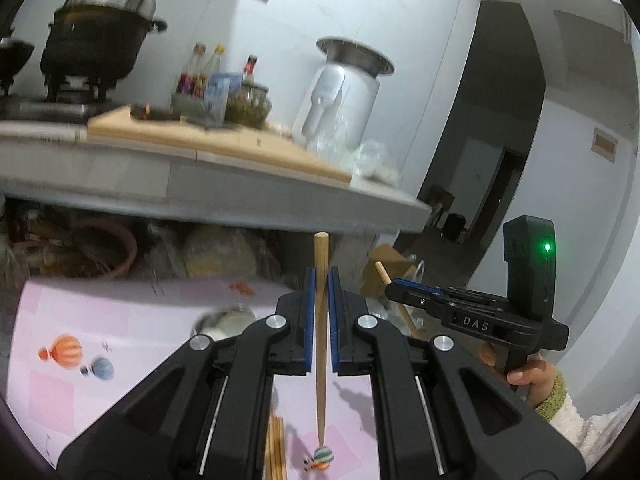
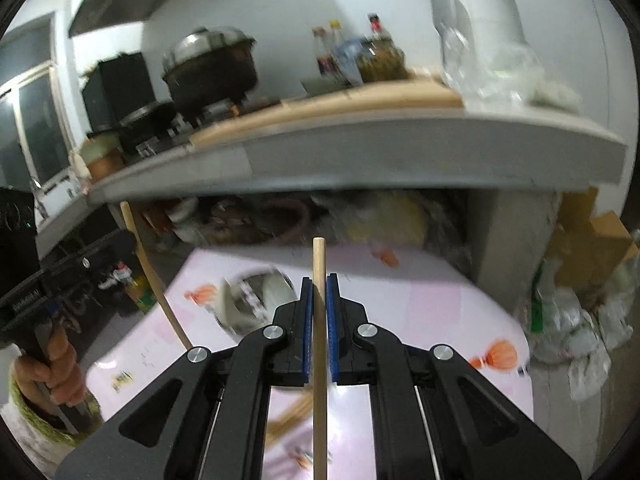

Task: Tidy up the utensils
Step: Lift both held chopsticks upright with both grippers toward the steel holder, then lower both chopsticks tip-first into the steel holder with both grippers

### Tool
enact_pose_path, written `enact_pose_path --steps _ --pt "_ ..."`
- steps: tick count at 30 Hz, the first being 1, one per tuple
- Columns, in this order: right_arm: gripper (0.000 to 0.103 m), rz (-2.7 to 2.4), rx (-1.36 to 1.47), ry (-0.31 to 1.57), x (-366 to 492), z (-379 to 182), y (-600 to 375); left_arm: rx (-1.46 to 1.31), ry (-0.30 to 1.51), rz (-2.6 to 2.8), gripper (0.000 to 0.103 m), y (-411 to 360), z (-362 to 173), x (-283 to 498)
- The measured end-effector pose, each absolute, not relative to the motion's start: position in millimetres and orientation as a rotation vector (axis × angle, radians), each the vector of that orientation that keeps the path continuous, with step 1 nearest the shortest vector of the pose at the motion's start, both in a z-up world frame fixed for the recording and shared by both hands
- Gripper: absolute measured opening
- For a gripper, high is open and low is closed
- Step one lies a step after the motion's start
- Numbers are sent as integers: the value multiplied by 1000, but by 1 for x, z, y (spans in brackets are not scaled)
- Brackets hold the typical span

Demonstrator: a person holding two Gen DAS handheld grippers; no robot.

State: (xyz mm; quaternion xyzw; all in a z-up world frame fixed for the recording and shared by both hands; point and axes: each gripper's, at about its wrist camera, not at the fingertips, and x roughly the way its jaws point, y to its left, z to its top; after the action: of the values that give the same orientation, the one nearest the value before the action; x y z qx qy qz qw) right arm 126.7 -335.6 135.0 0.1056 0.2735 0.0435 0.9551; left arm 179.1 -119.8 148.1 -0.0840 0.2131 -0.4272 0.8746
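My left gripper clamped one chopstick, right gripper clamped another chopstick, both above the pink table; spare chopsticks lay near.

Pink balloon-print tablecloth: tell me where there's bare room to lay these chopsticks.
Free: the pink balloon-print tablecloth left of the white round bowl, and its right side. Crowded: loose wooden chopsticks lying under the tongs.
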Motion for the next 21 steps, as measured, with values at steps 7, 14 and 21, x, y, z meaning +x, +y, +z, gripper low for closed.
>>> enact_pose_path --steps 7,14,21 --pt "7 159 233 442 159 183 -323 -169 339 -871 5 -113 196 193" --pt "7 212 299 378 196 199 -314 -163 285 -834 5 -114 214 218" --pt "7 272 431 363 233 198 -322 -150 260 -805 5 -119 217 243"
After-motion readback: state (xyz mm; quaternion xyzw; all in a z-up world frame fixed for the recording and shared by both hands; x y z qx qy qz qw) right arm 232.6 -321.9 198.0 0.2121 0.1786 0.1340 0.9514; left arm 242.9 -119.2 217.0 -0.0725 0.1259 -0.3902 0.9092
